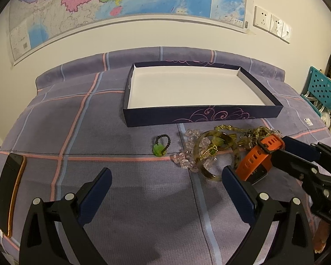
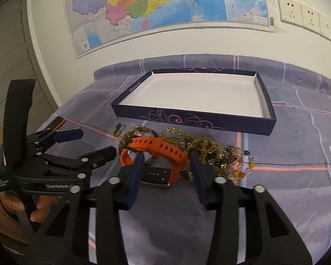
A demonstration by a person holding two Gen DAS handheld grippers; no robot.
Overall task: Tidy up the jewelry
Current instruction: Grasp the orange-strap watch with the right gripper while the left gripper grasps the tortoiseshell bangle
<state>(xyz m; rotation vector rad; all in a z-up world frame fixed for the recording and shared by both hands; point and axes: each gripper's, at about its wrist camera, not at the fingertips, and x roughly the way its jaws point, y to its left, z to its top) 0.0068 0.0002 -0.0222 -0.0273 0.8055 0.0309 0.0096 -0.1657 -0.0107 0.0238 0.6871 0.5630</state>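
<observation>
My right gripper [image 2: 166, 154] is sitting closest to the lens, and its jaws are standing narrow around the orange watch [image 2: 156, 148]. The blue pads seem to be pressing the strap loop from both sides. My left gripper [image 1: 166, 172] is standing wide with only the checked bedcover [image 1: 121, 209] between its fingers, so it is holding nothing.

The open box [image 2: 209, 121] is waiting straight ahead, beyond the jewelry pile, with its long side running across my view. Nothing is lying inside it. The watch is lying on its side in front of the near wall of the box. Its strap is running left to right across the right gripper, and the watch body is facing me. The right hand is clearly the nearer one, so I am judging that the coming move is a lift and a carry forward over that wall.

The brown bangle [image 1: 209, 137] and the yellow necklaces [image 2: 209, 148] are touching the watch, so they could be dragging along.

For writing, I am reading "GenRobot" on the left gripper's body in the right wrist view. A pale logo on the left wall of the box and the print on the wall map [image 2: 165, 4] are too small to read.
</observation>
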